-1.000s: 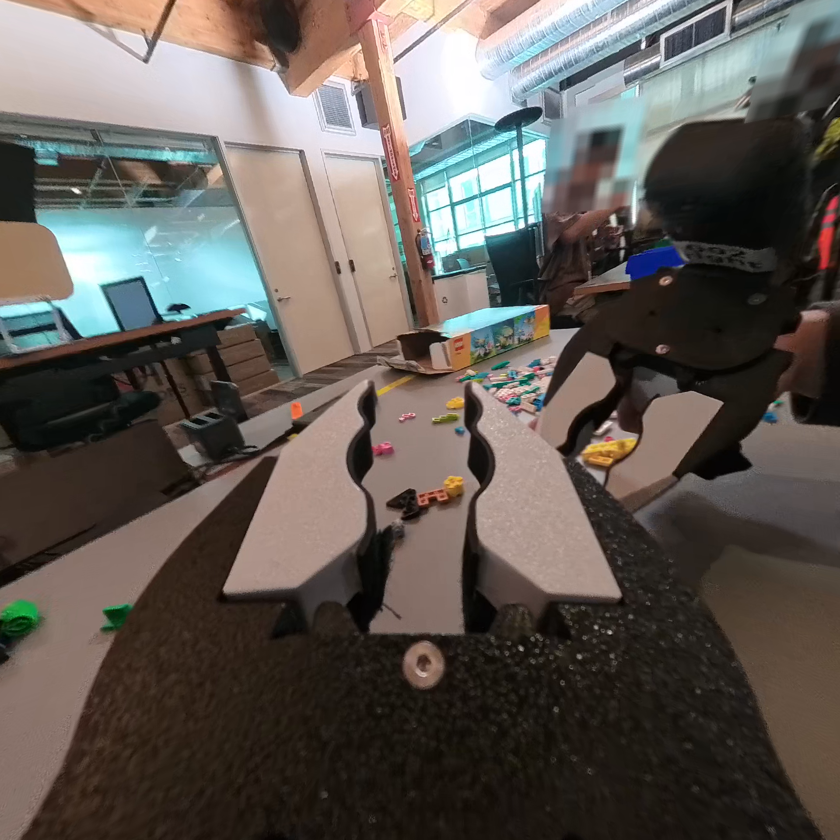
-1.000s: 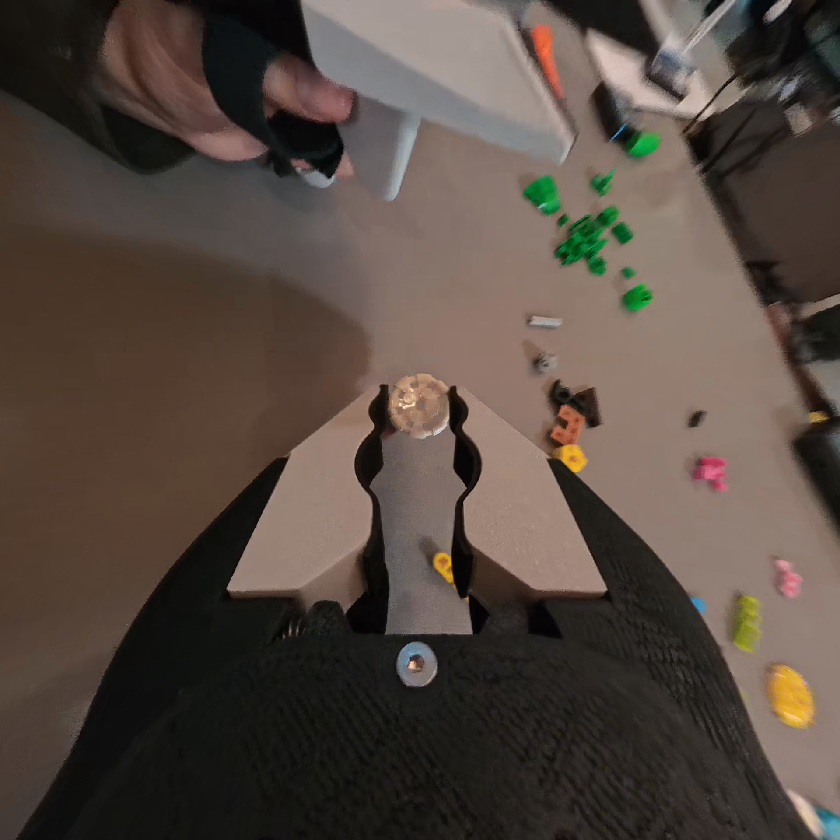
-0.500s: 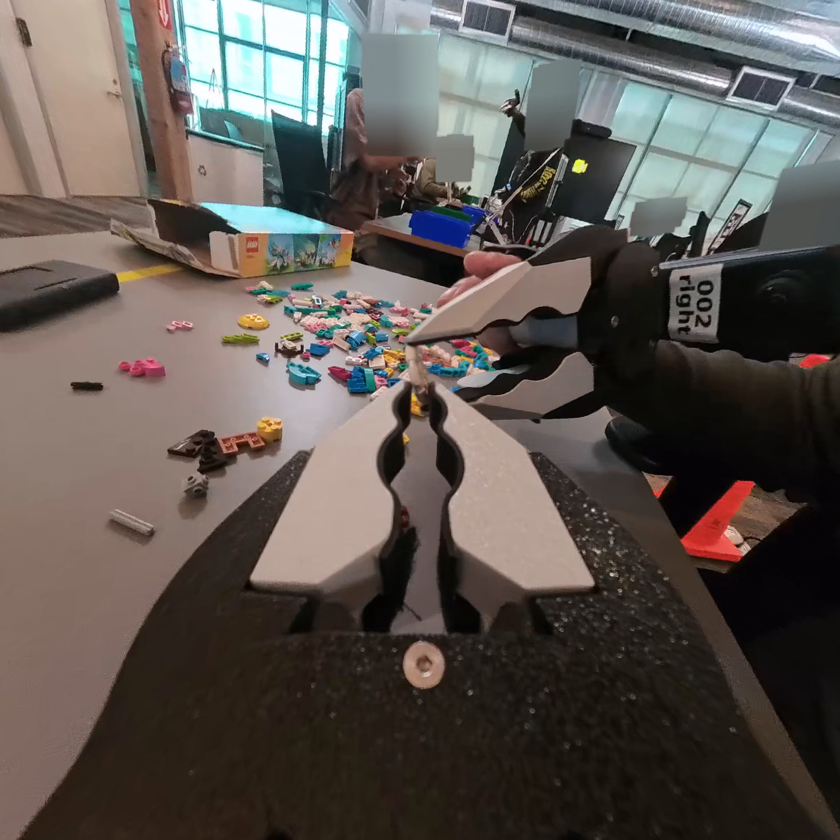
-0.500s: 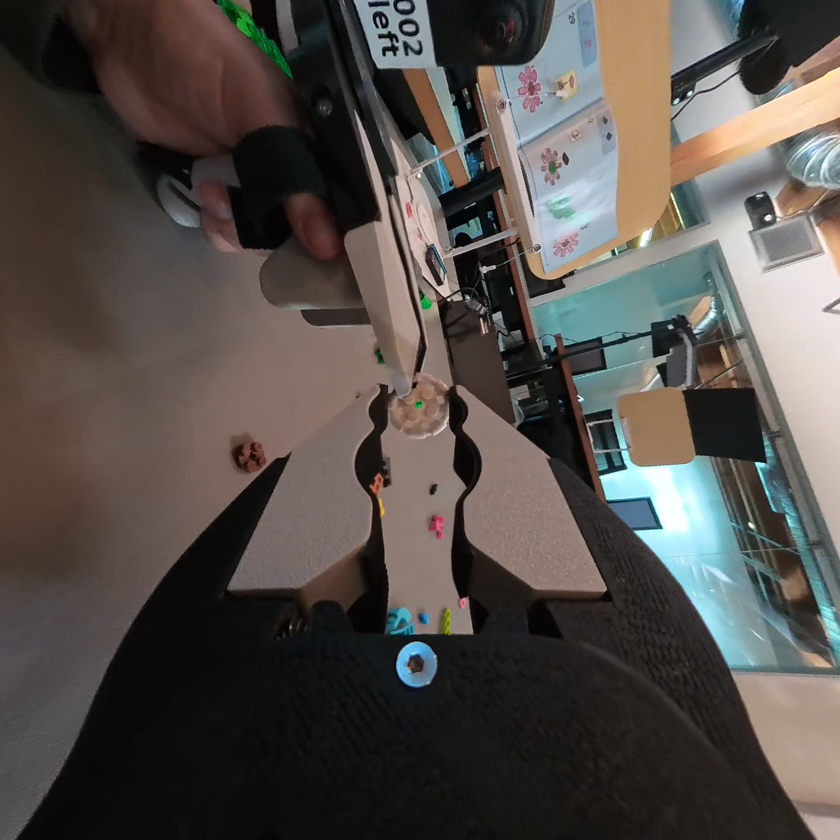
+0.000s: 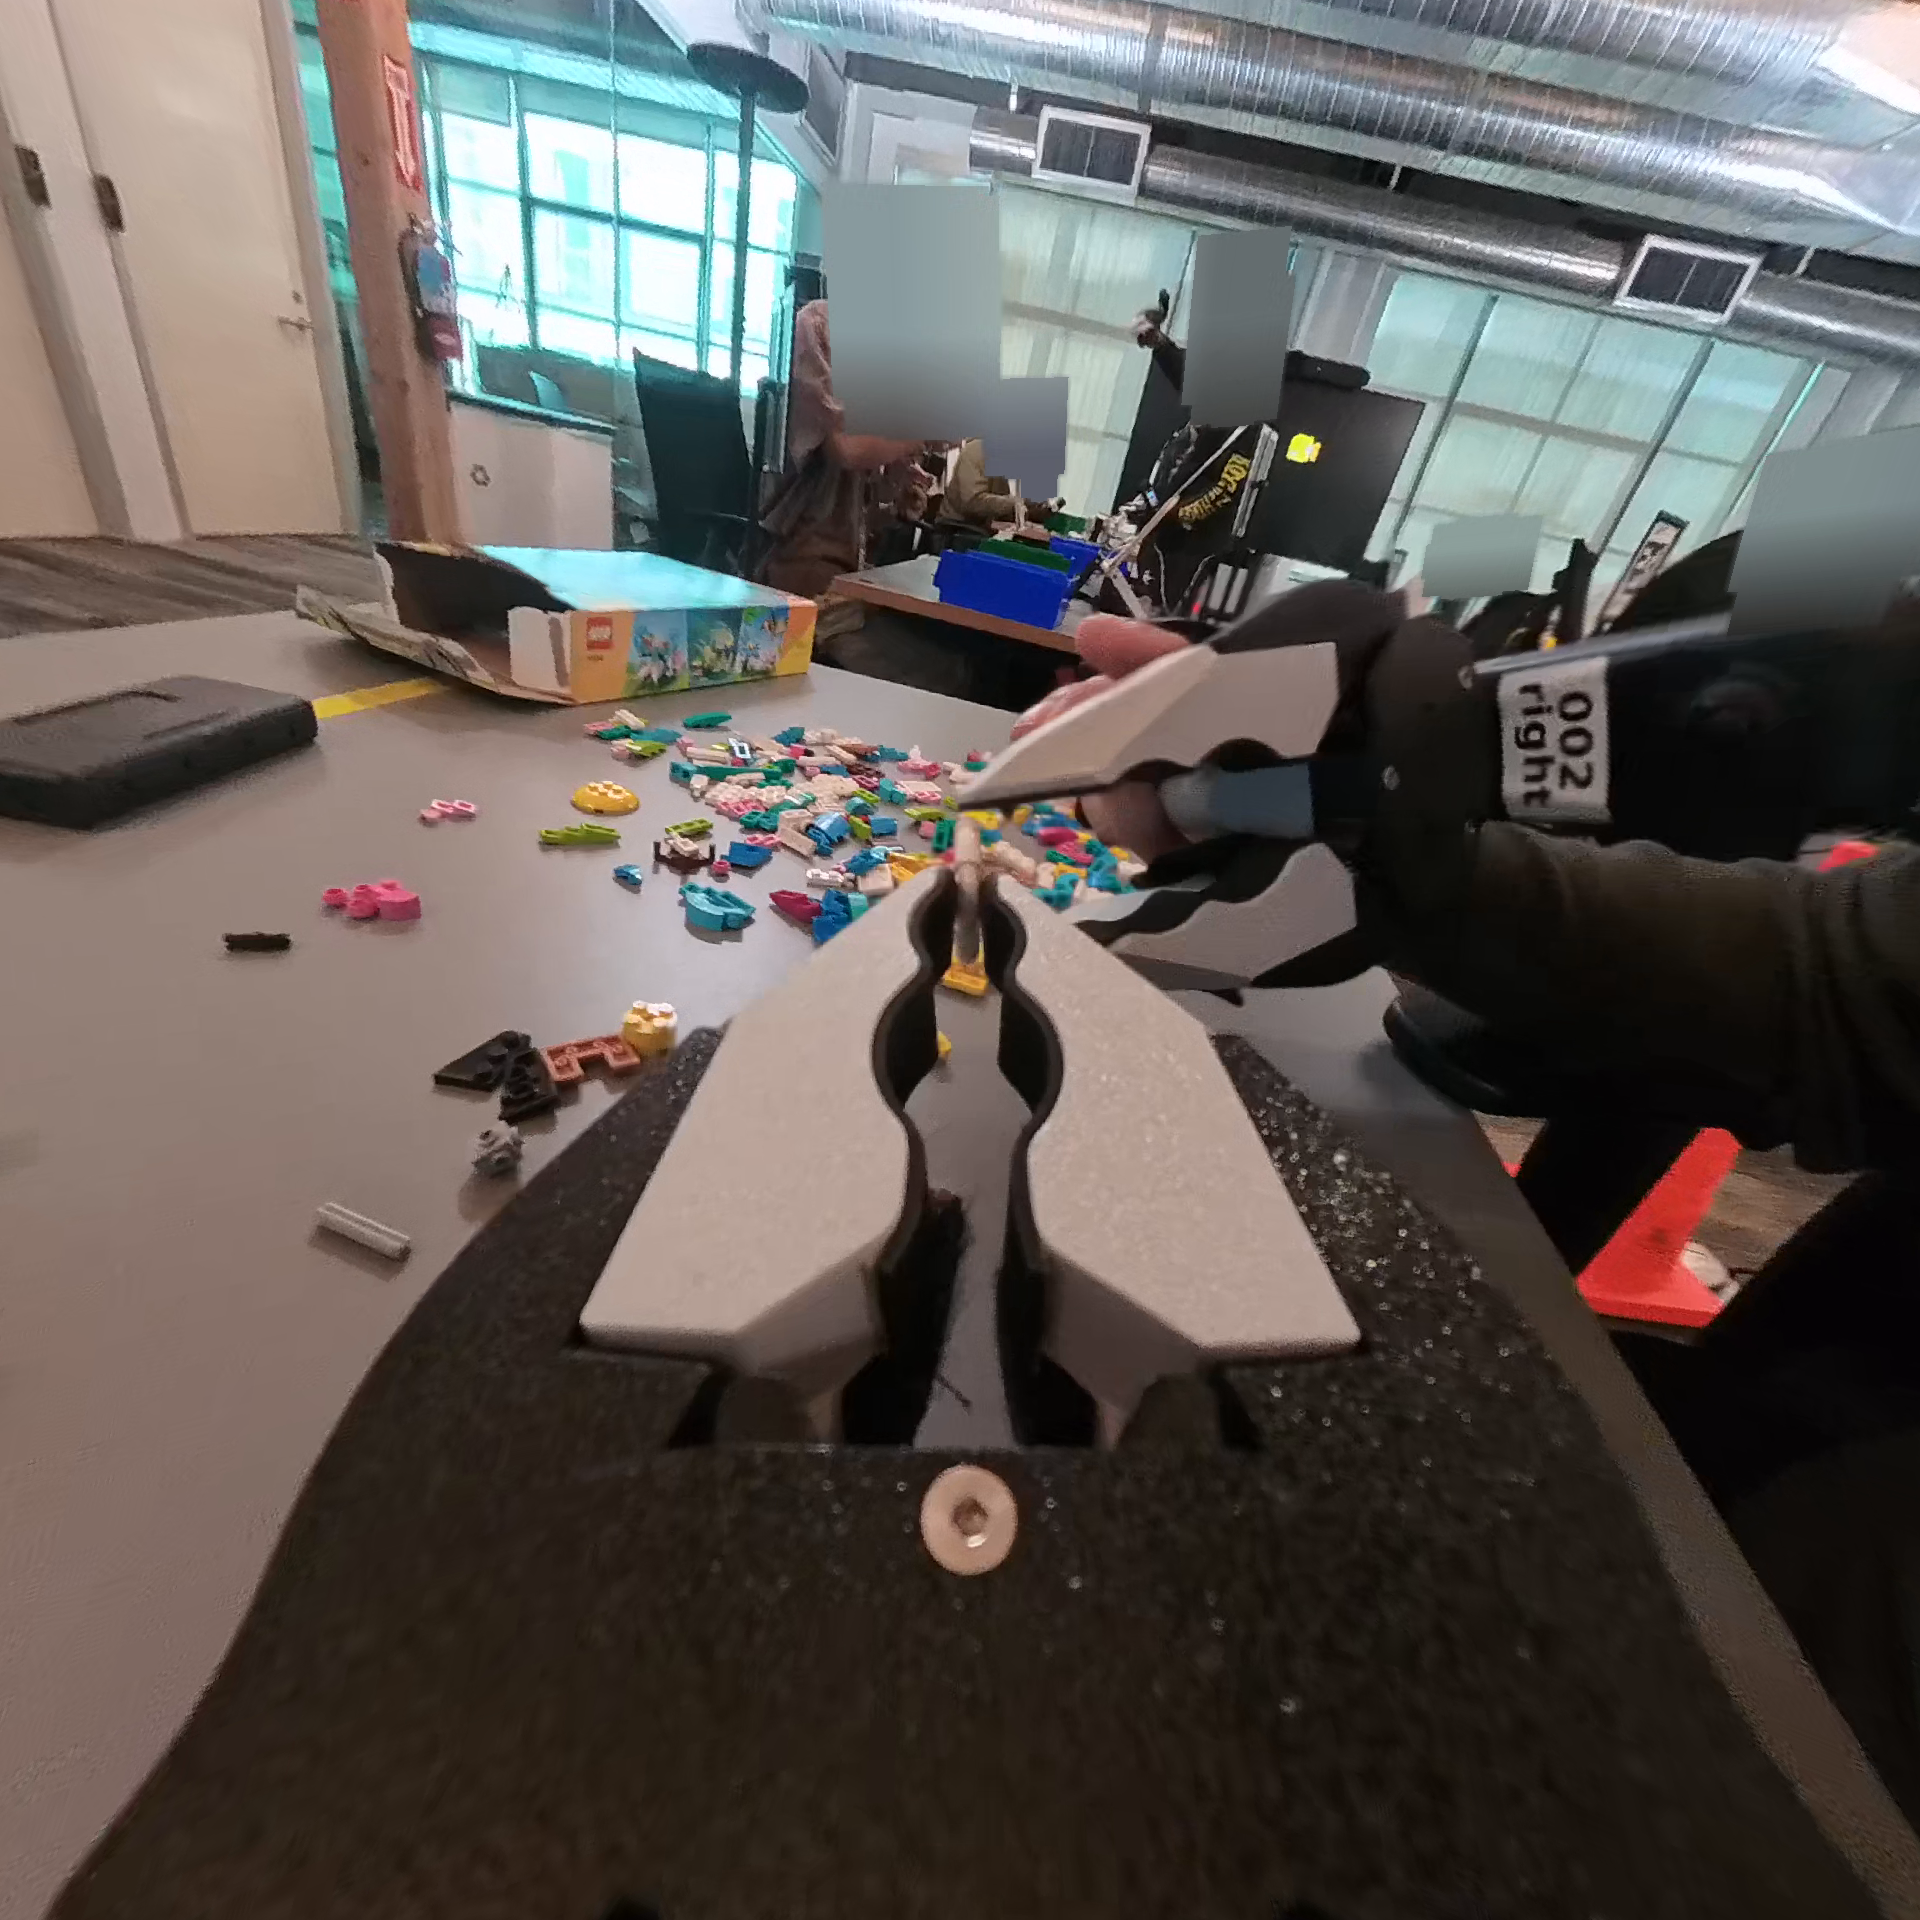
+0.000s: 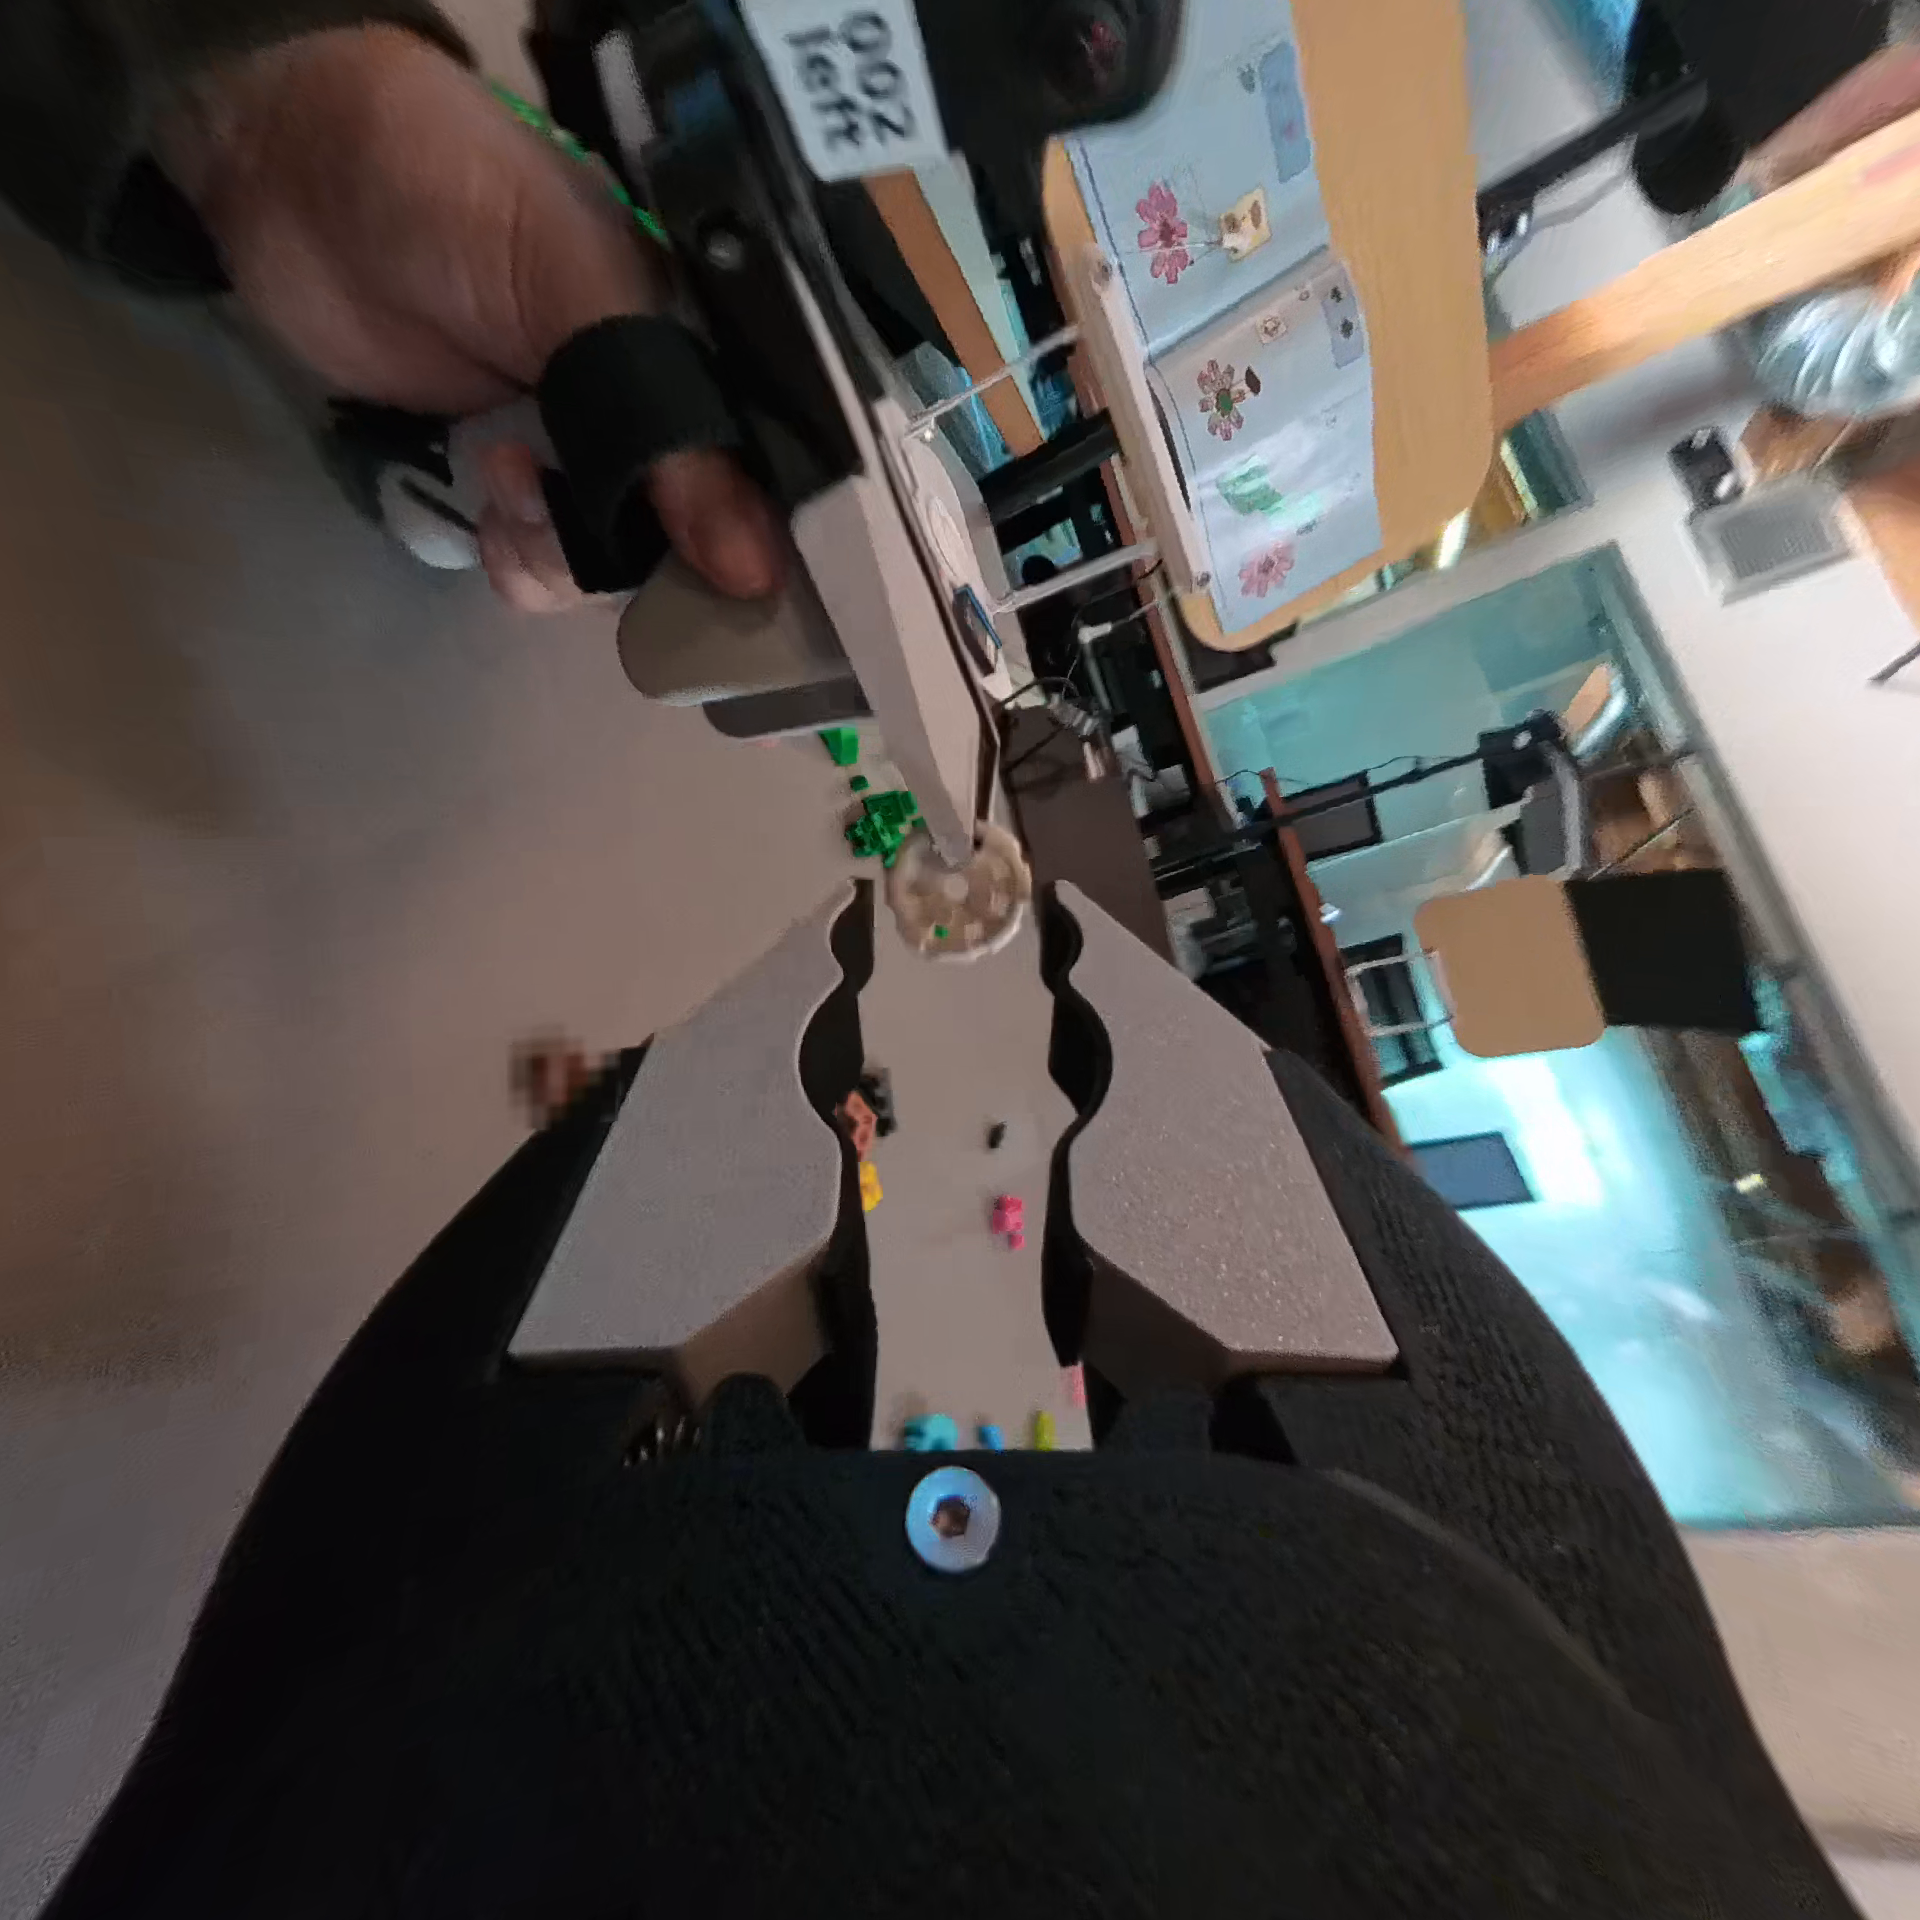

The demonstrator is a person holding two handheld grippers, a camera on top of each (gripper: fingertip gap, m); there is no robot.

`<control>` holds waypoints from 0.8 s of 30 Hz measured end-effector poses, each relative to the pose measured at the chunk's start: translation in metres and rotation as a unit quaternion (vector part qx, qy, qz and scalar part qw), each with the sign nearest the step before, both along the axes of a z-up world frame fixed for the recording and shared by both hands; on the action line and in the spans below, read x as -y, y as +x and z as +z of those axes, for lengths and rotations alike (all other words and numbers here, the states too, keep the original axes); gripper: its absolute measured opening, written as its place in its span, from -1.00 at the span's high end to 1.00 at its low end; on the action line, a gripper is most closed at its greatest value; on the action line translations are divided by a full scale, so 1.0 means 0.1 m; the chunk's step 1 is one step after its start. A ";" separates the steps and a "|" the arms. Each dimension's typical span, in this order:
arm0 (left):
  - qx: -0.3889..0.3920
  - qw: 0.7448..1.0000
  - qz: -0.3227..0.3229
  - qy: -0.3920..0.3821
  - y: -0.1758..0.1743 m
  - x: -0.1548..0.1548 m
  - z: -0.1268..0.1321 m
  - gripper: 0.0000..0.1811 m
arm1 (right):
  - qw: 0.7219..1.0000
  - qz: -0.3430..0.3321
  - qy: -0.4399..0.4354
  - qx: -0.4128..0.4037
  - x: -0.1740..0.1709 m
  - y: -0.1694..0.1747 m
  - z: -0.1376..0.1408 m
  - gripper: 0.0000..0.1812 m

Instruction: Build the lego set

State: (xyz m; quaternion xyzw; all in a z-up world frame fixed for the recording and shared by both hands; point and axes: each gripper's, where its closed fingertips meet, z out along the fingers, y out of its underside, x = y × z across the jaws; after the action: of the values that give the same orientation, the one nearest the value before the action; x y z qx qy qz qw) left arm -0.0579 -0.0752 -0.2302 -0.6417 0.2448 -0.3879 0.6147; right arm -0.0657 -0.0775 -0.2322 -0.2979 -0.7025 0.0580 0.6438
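A round tan lego disc [image 6: 971, 909] is held in the air above the grey table [image 5: 208, 1091]. My left gripper [image 5: 966, 883] is shut on it; in the left wrist view the disc [image 5: 966, 914] shows edge-on between the fingertips. In the right wrist view the left gripper [image 6: 961, 842] comes in from the upper left and pinches the disc's top. My right gripper [image 6: 956, 891] is open, its jaws standing apart on either side of the disc with a gap on each side. It also shows in the left wrist view [image 5: 1039, 862], at the right, open.
A pile of loose coloured lego pieces [image 5: 831, 810] lies mid-table, with the opened lego box [image 5: 665, 634] behind it. Black, orange and yellow pieces [image 5: 561, 1060], a pink piece [image 5: 374, 899] and a grey rod [image 5: 364, 1231] lie nearer. Green pieces [image 6: 883, 821] and an instruction booklet on a stand [image 6: 1247, 416] are beyond. People sit at far desks. Both grippers' tips are close together, under 4 cm apart. The pink piece [image 5: 374, 899] is about equally far from each gripper, around 25 cm.
The two grippers came together above the table. My left gripper closed on the round disc that the right one held. My right gripper's jaws have since opened away from it.
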 end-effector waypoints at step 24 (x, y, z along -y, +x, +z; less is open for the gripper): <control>-0.444 0.804 0.119 0.377 -0.11 0.16 -0.26 0.98 | 0.883 -0.047 -0.417 0.211 0.02 0.17 -1.04 0.84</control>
State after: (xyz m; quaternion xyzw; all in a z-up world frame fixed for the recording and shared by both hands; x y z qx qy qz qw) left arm -0.0688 -0.0913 -0.2559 -0.4855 0.5396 0.1384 0.6738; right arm -0.0492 -0.0794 -0.3358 -0.5766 -0.7179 0.2510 0.2987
